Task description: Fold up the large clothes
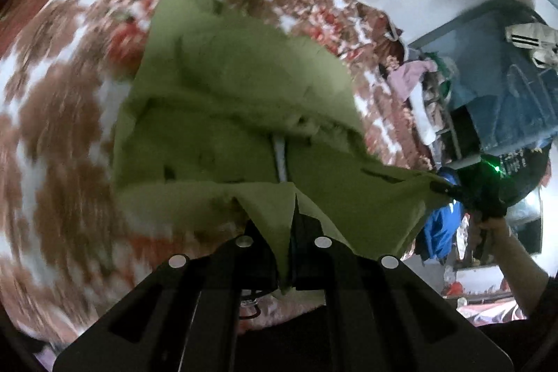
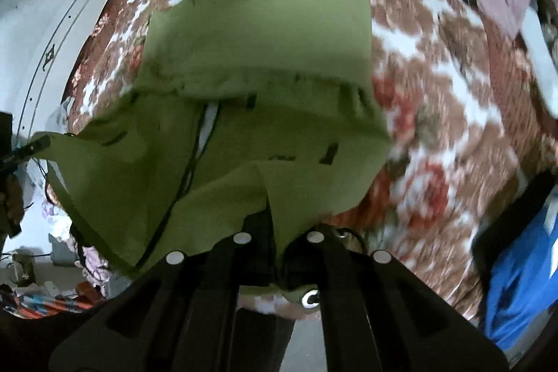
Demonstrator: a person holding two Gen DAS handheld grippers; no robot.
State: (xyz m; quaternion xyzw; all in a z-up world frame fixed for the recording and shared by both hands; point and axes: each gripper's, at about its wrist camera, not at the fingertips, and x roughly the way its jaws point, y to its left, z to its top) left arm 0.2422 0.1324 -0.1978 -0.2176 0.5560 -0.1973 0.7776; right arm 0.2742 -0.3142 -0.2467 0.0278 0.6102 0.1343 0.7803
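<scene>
A bed spread with a floral blanket (image 1: 62,135), brown and red blooms on white, fills both views, blurred at the edges. Right up close in the left wrist view, the left gripper (image 1: 292,225) has its two black fingers drawn together on a corner of the green garment (image 1: 223,100), a pleat of cloth running down between them. Over in the right wrist view it is the same story: the right gripper (image 2: 273,232) is pinched tight on the other corner of the green garment (image 2: 258,40), with a metal snap button (image 2: 309,298) peeking out below the fingers.

Between the two grips the near edge is lifted off the bed and pulled taut. Belt loops and the pale strip of a fly show on the cloth. The far part of the garment lies flat on the floral blanket (image 2: 436,86), its far edge straight across.

From the left camera, the right gripper (image 1: 450,187) shows at the right, clamped on its corner, a green light glowing behind it. Farther off, a pink cloth (image 1: 408,75) lies at the bed's edge and a blue cloth (image 1: 441,225) hangs beyond. White wall behind.
</scene>
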